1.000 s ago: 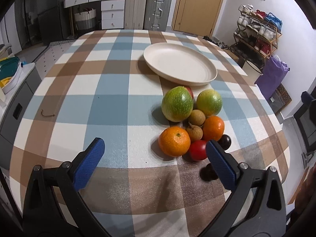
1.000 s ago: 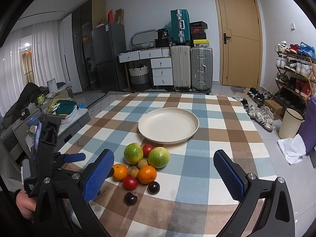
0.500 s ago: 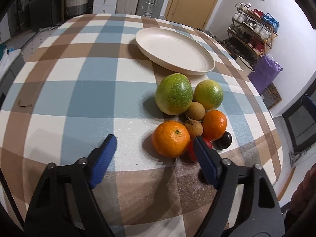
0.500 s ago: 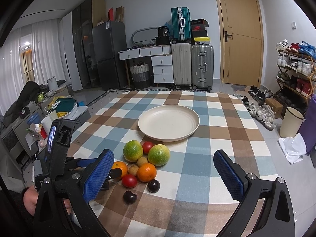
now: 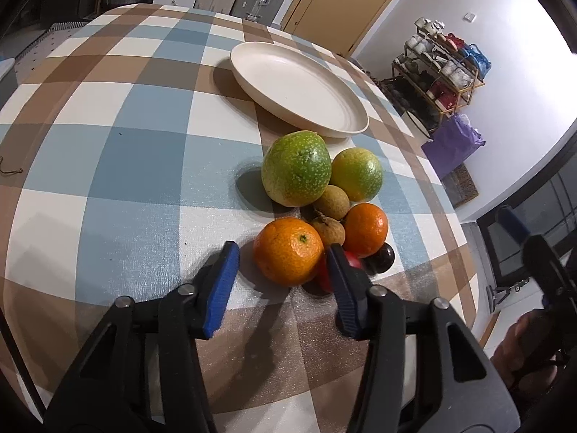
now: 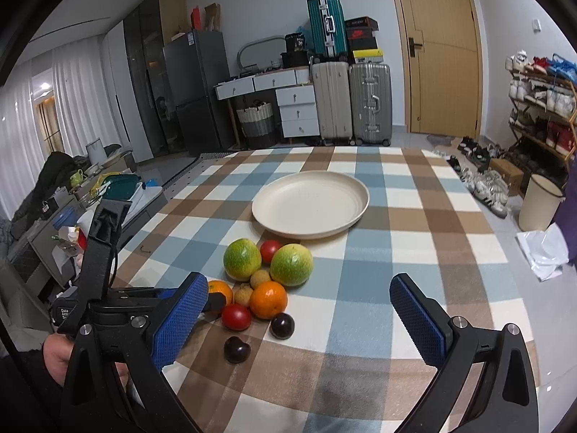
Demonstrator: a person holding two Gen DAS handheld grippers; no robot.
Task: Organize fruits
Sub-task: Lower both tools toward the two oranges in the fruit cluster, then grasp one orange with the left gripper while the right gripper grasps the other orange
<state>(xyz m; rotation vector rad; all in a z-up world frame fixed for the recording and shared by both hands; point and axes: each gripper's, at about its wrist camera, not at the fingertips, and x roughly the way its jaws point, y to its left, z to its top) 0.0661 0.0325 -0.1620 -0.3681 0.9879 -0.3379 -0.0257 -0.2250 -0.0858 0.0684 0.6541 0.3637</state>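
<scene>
The left claw [image 5: 281,263] has been dropping toward the fruit, its jaws closing around the nearest orange [image 5: 287,250] without pressing it yet. The right claw [image 6: 299,317] is hanging wide open, holding nothing. Fruit is sitting mid-desk [image 5: 108,166], near the plate [image 5: 299,88].

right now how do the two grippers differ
The left gripper has its jaws narrowed around the near orange, with gaps still showing at both pads; the right gripper stands wide open with nothing between its fingers. The left has just been closing on the fruit, while the right hangs back from the pile. Both have black frames with blue pads.
</scene>
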